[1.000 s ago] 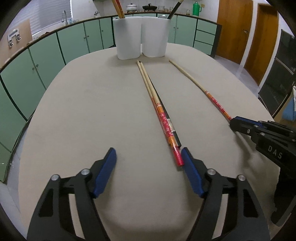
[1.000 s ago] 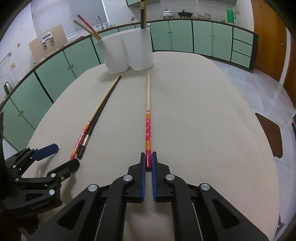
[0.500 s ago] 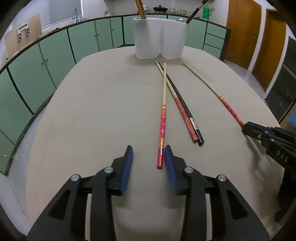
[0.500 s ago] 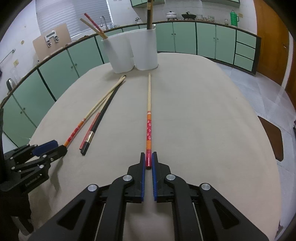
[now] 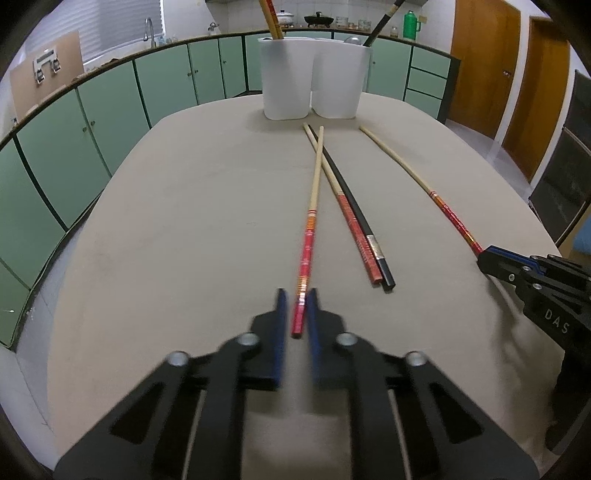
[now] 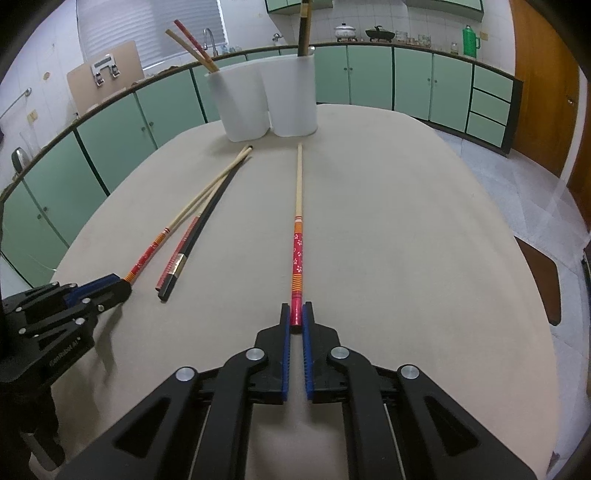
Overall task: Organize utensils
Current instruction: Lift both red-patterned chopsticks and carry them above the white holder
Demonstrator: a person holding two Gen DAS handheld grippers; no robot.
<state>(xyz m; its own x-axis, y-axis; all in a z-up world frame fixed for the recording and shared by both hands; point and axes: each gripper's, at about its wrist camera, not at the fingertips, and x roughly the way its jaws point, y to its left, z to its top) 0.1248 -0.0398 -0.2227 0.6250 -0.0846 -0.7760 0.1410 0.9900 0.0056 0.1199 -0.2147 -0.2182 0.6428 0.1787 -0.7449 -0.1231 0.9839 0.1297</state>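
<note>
Beige table (image 5: 184,229): white holder (image 5: 314,88) holds chopsticks; each gripper clamps one red-ended chopstick.

Left gripper (image 5: 296,314) fingers: motion-blurred, grip unclear.
Holder (image 6: 264,99) chopsticks: lower ends hidden.
Black chopstick (image 6: 304,27): top cut off.

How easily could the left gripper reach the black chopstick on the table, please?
Probably not right away: the left gripper is closed on a floral red chopstick. The black chopstick lies close beside it, unobstructed but touching a red-striped chopstick.
</note>
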